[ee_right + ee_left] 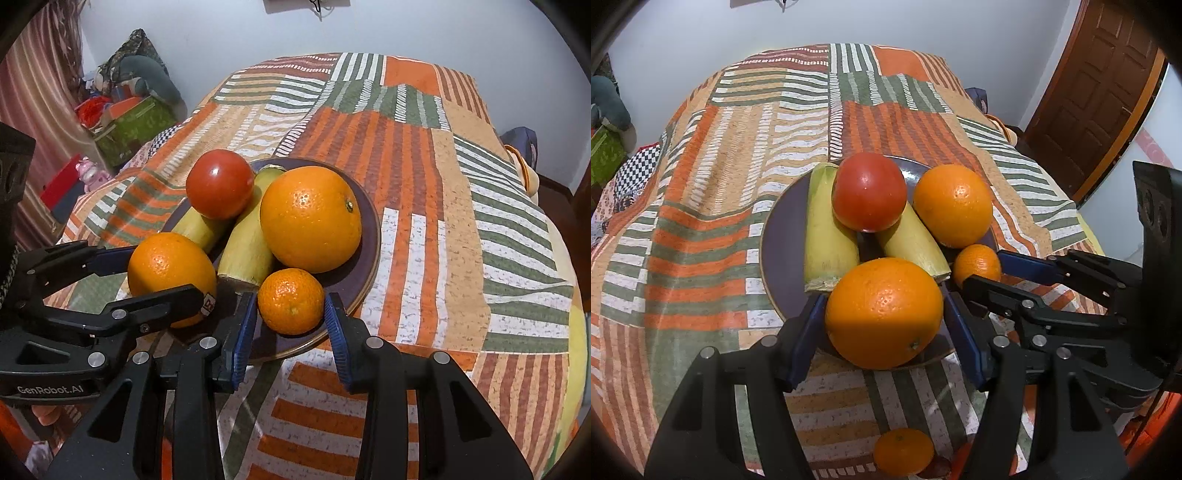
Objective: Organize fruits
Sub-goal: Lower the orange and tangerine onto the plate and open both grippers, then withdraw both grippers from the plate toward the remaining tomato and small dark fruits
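A dark purple plate (783,221) (369,251) holds two yellow banana pieces (827,229) (245,251), a red tomato (870,192) (219,184) on top of them, and a large orange (953,205) (310,219) at the back right. My left gripper (884,325) (162,271) has its blue pads against the sides of a second large orange (884,314) (171,271) at the plate's near edge. My right gripper (291,321) (982,267) has its pads around a small mandarin (291,301) (977,264) on the plate's near right rim.
Another small mandarin (904,456) lies on the striped orange, green and white cloth (701,206) below the left gripper. A brown door (1104,92) stands at the right. Boxes and clutter (125,118) sit beyond the table's left edge.
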`<state>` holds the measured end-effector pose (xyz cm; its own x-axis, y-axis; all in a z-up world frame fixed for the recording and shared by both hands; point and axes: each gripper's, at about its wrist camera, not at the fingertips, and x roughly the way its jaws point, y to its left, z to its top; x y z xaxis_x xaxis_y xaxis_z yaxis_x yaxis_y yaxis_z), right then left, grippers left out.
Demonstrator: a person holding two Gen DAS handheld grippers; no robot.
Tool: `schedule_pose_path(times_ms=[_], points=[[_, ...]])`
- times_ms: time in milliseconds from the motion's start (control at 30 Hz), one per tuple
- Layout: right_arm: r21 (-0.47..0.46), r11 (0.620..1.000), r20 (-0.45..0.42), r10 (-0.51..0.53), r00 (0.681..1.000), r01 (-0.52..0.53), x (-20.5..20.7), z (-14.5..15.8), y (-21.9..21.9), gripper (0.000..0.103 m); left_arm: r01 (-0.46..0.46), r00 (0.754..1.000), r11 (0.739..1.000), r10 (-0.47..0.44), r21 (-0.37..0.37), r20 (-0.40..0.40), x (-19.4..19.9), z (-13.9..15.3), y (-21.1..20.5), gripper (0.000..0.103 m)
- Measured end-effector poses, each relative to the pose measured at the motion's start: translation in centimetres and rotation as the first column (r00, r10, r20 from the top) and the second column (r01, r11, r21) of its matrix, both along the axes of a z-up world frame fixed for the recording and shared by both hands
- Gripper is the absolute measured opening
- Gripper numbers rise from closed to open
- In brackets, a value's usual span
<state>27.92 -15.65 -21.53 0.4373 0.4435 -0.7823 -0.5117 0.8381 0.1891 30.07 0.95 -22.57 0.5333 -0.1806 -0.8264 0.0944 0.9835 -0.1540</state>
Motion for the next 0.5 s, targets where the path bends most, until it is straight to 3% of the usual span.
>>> schedule_pose_path(times_ms=[133, 500], points=[[0.004, 1.000, 0.019, -0.009, 1.000, 0.009, -0.4, 0.9, -0.5, 0.044, -0.009, 0.999, 1.000, 0.009, 0.005, 0.038, -0.8, 1.4, 0.2, 0.065], [0.024, 1.000, 0.113, 0.007, 0.994, -0.009, -4.0, 5.6, -1.3, 0.045, -0.044, 0.988, 0.999, 0.039, 0.030, 0.152, -5.2, 7.1, 1.8, 0.065]])
